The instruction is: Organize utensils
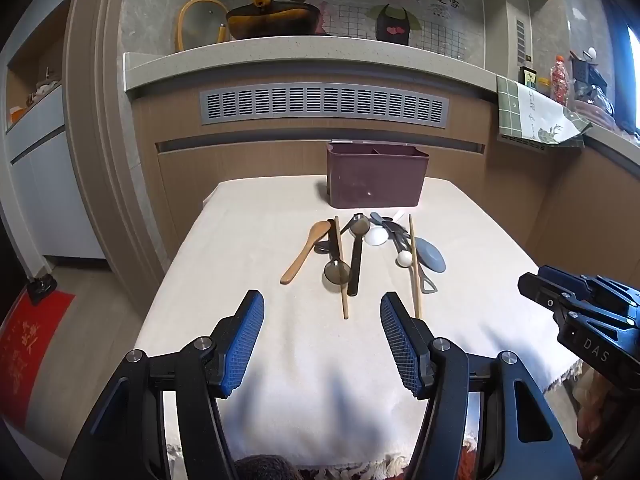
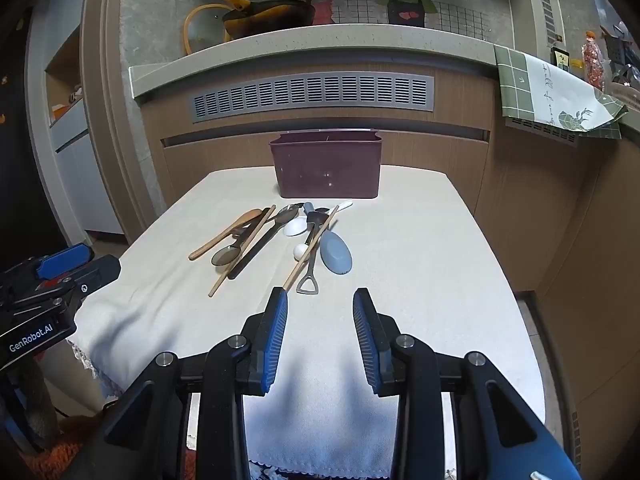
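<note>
A pile of utensils lies mid-table: a wooden spoon (image 1: 306, 251) (image 2: 224, 234), two wooden chopsticks (image 1: 341, 268) (image 2: 242, 251), a dark-handled ladle (image 1: 355, 256), metal spoons (image 1: 337, 270), white spoons (image 1: 377, 236) (image 2: 295, 227), and a grey-blue spoon (image 1: 430, 254) (image 2: 336, 254). A maroon divided utensil box (image 1: 376, 178) (image 2: 326, 166) stands behind them. My left gripper (image 1: 322, 314) is open and empty, short of the pile. My right gripper (image 2: 320, 308) is open and empty, just before a chopstick tip and a metal spatula (image 2: 309, 276).
The table (image 1: 248, 320) (image 2: 440, 280) is covered with a white cloth with fringed front edge. A wooden cabinet with a grey vent (image 1: 324, 104) and countertop stands behind. A green checked towel (image 1: 536, 116) hangs at right. The right gripper's body shows in the left view (image 1: 580, 312).
</note>
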`<act>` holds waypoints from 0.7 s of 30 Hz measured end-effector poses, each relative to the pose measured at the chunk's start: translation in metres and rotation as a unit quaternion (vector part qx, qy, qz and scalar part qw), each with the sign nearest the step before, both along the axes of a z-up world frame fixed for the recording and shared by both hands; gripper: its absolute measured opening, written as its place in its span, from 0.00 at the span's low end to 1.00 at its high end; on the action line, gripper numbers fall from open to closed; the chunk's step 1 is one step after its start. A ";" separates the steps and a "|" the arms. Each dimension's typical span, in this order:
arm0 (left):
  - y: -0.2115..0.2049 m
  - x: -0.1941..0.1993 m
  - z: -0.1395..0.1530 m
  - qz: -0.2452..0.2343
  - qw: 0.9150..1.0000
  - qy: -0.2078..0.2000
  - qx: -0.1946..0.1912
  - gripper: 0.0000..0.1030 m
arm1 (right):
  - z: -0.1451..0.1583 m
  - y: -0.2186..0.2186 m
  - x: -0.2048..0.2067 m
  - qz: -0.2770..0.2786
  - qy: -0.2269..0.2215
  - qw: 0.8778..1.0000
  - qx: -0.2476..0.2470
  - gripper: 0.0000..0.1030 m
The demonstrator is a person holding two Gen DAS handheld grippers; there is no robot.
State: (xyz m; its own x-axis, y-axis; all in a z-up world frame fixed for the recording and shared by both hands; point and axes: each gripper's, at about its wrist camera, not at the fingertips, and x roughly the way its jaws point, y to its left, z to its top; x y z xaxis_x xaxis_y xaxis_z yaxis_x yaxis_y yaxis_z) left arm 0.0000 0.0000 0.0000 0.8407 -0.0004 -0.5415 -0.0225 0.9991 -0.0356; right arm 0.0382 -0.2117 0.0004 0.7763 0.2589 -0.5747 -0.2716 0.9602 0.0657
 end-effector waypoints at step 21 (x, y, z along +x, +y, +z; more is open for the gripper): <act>-0.002 -0.003 0.000 -0.001 1.000 0.001 -0.001 0.59 | -0.002 0.000 0.001 -0.002 0.003 1.000 -0.002 0.31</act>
